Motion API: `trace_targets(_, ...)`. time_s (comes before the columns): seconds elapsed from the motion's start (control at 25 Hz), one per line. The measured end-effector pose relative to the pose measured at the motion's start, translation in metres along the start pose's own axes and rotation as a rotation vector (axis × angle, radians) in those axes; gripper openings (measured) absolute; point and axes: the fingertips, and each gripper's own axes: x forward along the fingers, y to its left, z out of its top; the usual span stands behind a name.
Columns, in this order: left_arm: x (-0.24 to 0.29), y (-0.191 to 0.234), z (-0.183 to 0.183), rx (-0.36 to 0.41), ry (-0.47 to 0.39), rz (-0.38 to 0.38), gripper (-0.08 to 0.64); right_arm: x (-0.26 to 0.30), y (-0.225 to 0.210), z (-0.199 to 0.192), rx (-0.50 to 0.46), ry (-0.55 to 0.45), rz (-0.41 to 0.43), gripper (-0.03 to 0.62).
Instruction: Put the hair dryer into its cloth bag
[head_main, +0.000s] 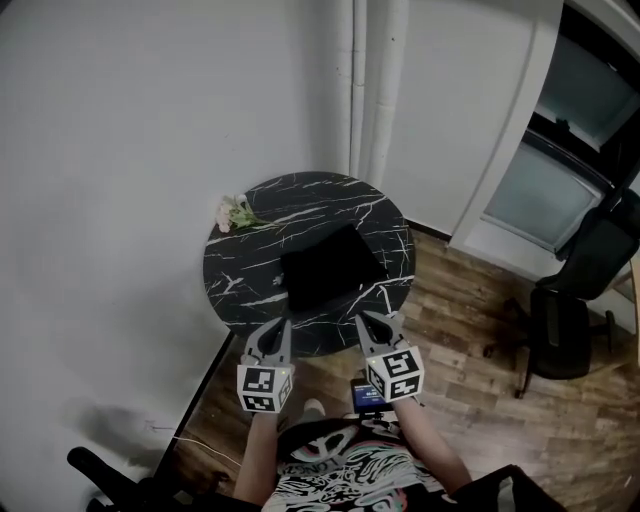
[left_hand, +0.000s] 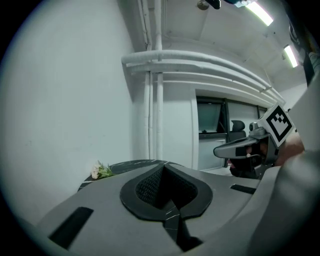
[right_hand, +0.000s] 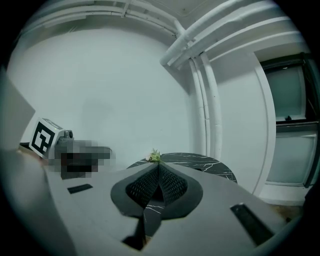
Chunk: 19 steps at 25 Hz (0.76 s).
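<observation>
black bag (head_main: 330, 266) lies beyond left gripper (head_main: 278, 330) and right gripper (head_main: 377, 323) (both closed).

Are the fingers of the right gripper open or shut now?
Shut. The right gripper shows its fingers meeting at the tips, with nothing between them.
</observation>
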Motion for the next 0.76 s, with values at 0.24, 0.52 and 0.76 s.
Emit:
trace_targets(0.24, 0.006, 0.001, 0.003, 0.032, -0.003, 0.021, 0.014, -0.001, -0.012, 0.0, 0.003, -0.006, -0.015, 0.018)
trace_targets(0.52, 0.012, 0.007, -0.002, 0.022, 0.006, 0.041, 0.014, 0.003, -0.018, 0.0, -0.006, 0.002, -0.016, 0.018)
trace_targets(0.76, 0.02, 0.013, -0.002, 0.013, 0.006, 0.054, 0.014, 0.008, -0.021, 0.001, -0.033, 0.008, -0.015, 0.018)
